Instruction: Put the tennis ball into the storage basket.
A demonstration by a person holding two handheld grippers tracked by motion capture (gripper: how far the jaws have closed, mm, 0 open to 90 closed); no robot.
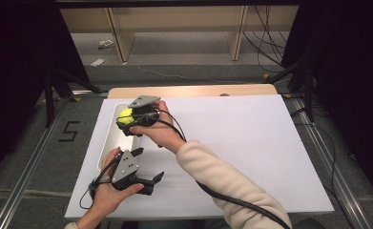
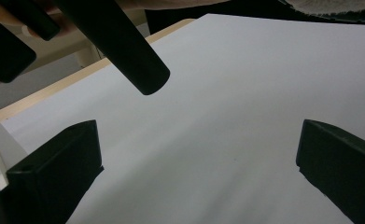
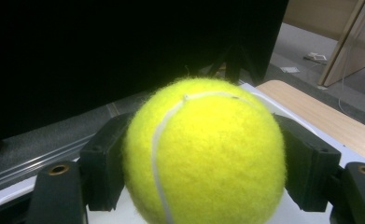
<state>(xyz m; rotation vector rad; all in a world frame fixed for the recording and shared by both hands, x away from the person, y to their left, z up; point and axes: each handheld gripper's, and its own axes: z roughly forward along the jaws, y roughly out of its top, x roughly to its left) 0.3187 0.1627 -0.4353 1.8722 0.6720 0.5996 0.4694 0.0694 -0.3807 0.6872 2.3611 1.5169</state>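
From the high view, the right hand-held gripper (image 1: 127, 116) is reached across to the left part of the surface (image 1: 232, 143), its jaws closed on a yellow tennis ball (image 1: 125, 116). The ball is held above a pale, shallow tray (image 1: 108, 143) that lies along the left side of the white surface; whether the ball touches the tray cannot be told from here. The person's right forearm, in a cream sleeve (image 1: 222, 183), runs up from the bottom edge, and a black cable (image 1: 232, 201) trails back along it. The left hand-held gripper (image 1: 148, 167) sits nearer the person, just beside the near end of the tray, with its jaws spread wide and nothing between them; the grey three-cornered plate (image 1: 125, 166) shows on top.

In the left gripper view, the two black jaws stand far apart at the lower corners, with bare white surface (image 2: 217, 140) between them. A black cable (image 2: 124, 46) crosses the upper left.

In the right gripper view, the tennis ball (image 3: 203, 154) sits squarely between the two jaws, which press against its left and right sides. Its white seam curves down the front. Behind it are the tan edge of the surface (image 3: 320, 116) and a dark backdrop.
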